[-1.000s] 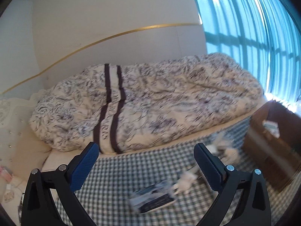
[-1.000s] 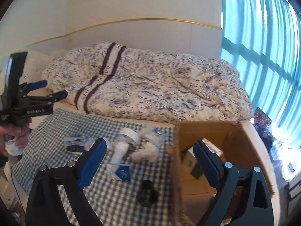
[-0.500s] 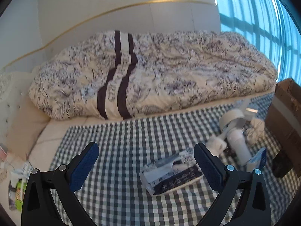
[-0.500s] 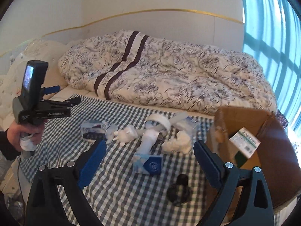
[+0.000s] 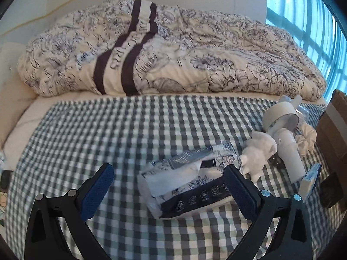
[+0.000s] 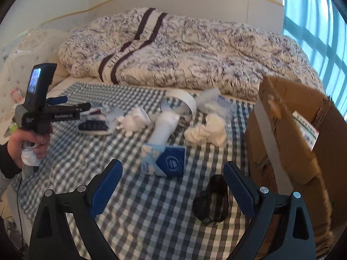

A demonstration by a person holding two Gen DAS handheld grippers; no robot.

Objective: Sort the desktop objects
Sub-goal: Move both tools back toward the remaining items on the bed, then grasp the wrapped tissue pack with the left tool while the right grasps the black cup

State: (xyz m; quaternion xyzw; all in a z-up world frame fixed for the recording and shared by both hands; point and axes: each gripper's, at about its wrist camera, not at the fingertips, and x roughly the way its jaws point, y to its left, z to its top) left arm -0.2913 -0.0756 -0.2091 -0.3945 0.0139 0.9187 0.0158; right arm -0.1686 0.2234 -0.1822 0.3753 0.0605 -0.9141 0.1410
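A: Item one, tissue pack point(image 5: 190, 182): soft, floral print with a dark band, lying on the checked cloth point(image 5: 108, 134). Position?

B: Directly ahead of the left gripper point(image 5: 169, 186), between its wide-open, empty fingers but nearer the right-hand pad point(image 5: 240, 192). Its long axis runs roughly across the gap, slightly tilted. This gripper is the nearer one.

A: Item two?

B: Blue-and-white packet point(image 6: 162, 160), ahead of the right gripper point(image 6: 173, 186), likewise spread open and empty. A black object point(image 6: 211, 201) lies just beside the right-hand pad point(image 6: 238, 190); too blurred to identify.

A: Neighbours?

B: White plush toy point(image 5: 258, 151) just beside the tissue pack; a white handheld fan point(image 5: 284, 138) next to it; a white scrunchie point(image 6: 206, 131) further along. Cardboard box point(image 6: 292, 143) stands open at the cloth's right edge, likely the destination.

A: Background?

B: Floral duvet point(image 5: 173, 54) behind the cloth. The person's hand point(image 6: 28, 143) grips the left tool's handle.

A: Unresolved?

B: The box interior is mostly hidden; the clear wrapper behind the fan is unreadable.
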